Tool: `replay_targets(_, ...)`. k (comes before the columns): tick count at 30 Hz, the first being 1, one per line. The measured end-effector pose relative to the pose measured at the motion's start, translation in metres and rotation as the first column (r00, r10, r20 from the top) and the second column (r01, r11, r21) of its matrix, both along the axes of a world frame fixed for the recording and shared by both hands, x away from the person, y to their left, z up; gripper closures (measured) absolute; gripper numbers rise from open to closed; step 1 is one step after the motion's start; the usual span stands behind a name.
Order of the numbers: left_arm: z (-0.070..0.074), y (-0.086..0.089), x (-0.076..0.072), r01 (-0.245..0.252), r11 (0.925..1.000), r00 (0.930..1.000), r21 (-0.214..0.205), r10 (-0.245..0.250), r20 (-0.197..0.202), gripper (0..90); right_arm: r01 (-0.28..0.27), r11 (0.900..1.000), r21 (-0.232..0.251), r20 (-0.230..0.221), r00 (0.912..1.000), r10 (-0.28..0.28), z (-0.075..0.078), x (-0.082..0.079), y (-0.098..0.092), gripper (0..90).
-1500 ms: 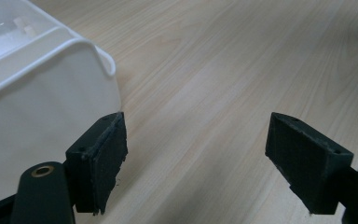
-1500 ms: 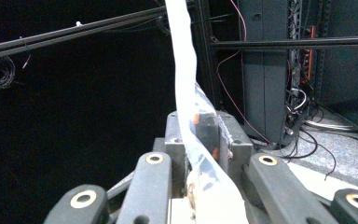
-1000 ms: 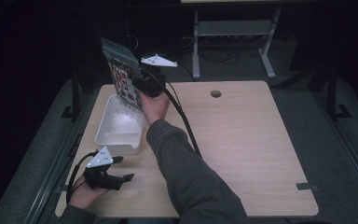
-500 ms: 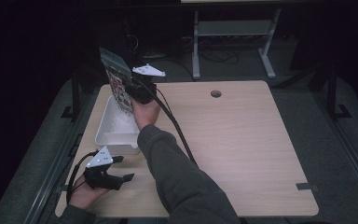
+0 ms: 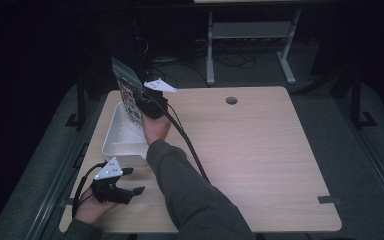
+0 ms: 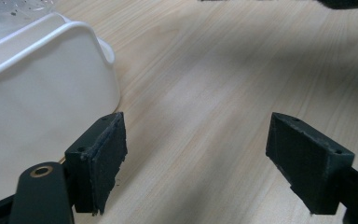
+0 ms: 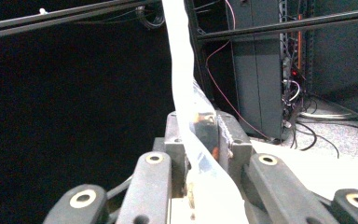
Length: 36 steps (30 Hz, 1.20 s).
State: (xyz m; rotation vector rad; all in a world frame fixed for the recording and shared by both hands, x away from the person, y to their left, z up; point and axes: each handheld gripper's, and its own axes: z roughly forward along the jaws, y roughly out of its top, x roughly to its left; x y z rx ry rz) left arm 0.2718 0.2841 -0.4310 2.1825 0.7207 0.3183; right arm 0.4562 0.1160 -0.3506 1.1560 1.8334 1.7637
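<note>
Up over the far end of the white tub [image 5: 125,134], right claw [image 5: 141,102] clenched on a flat packet [image 5: 127,92], held on edge and tilted. Seen close in the right gripper view, packet [image 7: 186,93] pinched tight between the two black jaws, thin and shiny, sticking up and away. Down at the near left corner of the desk [image 5: 260,150], left claw [image 5: 130,182] released, jaws wide apart, nothing between them. Lying just beside the near corner of the tub [image 6: 37,93], with bare wood of the desk [image 6: 205,93] between the jaws.
</note>
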Motion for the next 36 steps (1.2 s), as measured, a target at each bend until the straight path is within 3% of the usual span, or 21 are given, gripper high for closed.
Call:
replay_targets(6, 0.0, -0.001, 0.0, 0.001, 1.0, 1.0, 0.0, -0.001, 0.001, 19.7, -0.011, 0.9989, -0.046, 0.015, 0.9998, 0.011, 0.003, -0.002, 0.001, 74.9)
replay_targets(10, 0.0, -0.001, 0.0, 0.001, 1.0, 1.0, -0.001, -0.001, 0.0, 19.7, -0.069, 0.9899, -0.124, -0.027, 0.9974, 0.066, 0.009, 0.006, 0.004, 70.0)
replay_targets(12, 0.0, -0.001, 0.0, 0.0, 1.0, 1.0, -0.004, 0.0, 0.0, 19.7, -0.097, 0.981, -0.168, -0.032, 0.9952, 0.093, 0.012, 0.008, 0.005, 63.5)
replay_targets(16, 0.0, -0.001, 0.0, 0.001, 1.0, 1.0, -0.004, -0.001, 0.001, 19.7, -0.167, 0.9603, -0.224, -0.111, 0.9832, 0.145, 0.017, 0.019, 0.005, 55.2)
replay_targets(17, 0.0, -0.001, 0.0, 0.001, 1.0, 1.0, -0.004, -0.001, 0.001, 19.7, -0.167, 0.9603, -0.224, -0.111, 0.9832, 0.145, 0.017, 0.019, 0.005, 55.2)
replay_targets(18, 0.0, -0.001, 0.0, 0.002, 1.0, 1.0, -0.004, -0.002, 0.002, 19.7, -0.206, 0.947, -0.247, -0.145, 0.974, 0.174, 0.019, 0.024, 0.005, 54.8)
replay_targets(19, 0.0, -0.001, 0.0, 0.002, 1.0, 1.0, -0.004, -0.002, 0.002, 19.7, -0.206, 0.947, -0.247, -0.145, 0.974, 0.174, 0.019, 0.024, 0.005, 54.8)
replay_targets(22, 0.0, -0.001, 0.0, 0.004, 1.0, 1.0, -0.003, -0.004, 0.002, 19.7, -0.223, 0.9268, -0.302, -0.181, 0.968, 0.173, 0.023, 0.031, 0.005, 56.9)
replay_targets(23, 0.0, -0.001, 0.0, 0.003, 1.0, 1.0, -0.002, -0.003, 0.002, 19.7, -0.223, 0.9281, -0.298, -0.199, 0.9656, 0.168, 0.024, 0.033, 0.005, 63.9)
replay_targets(26, 0.0, -0.001, 0.0, 0.001, 1.0, 1.0, -0.005, -0.001, 0.001, 19.7, -0.224, 0.9272, -0.3, -0.208, 0.964, 0.166, 0.021, 0.033, 0.007, 69.2)
replay_targets(36, 0.0, -0.001, 0.0, -0.001, 1.0, 1.0, -0.001, 0.001, 0.002, 19.8, -0.171, 0.9388, -0.299, -0.183, 0.9758, 0.119, 0.018, 0.031, 0.014, 74.6)
